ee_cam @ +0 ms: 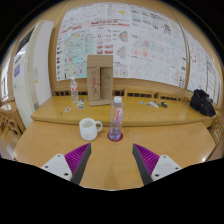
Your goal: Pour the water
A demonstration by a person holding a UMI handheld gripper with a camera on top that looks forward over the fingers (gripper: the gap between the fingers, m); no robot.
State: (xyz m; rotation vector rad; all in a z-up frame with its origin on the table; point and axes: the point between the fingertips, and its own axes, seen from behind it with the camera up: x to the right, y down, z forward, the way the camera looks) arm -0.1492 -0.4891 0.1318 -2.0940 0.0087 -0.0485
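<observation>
A clear plastic water bottle [116, 118] with a pinkish label stands upright on a round coaster on the wooden table [110, 160], ahead of my fingers. A white mug [89, 129] stands just left of it. My gripper [112, 165] is open and empty, well short of both, with only bare table between the purple pads [75, 158].
A second bottle [73, 93] and a tall cardboard box [99, 80] stand on the farther table. A black bag [203, 102] lies at the far right. Posters cover the back wall. Wooden chairs stand at both sides.
</observation>
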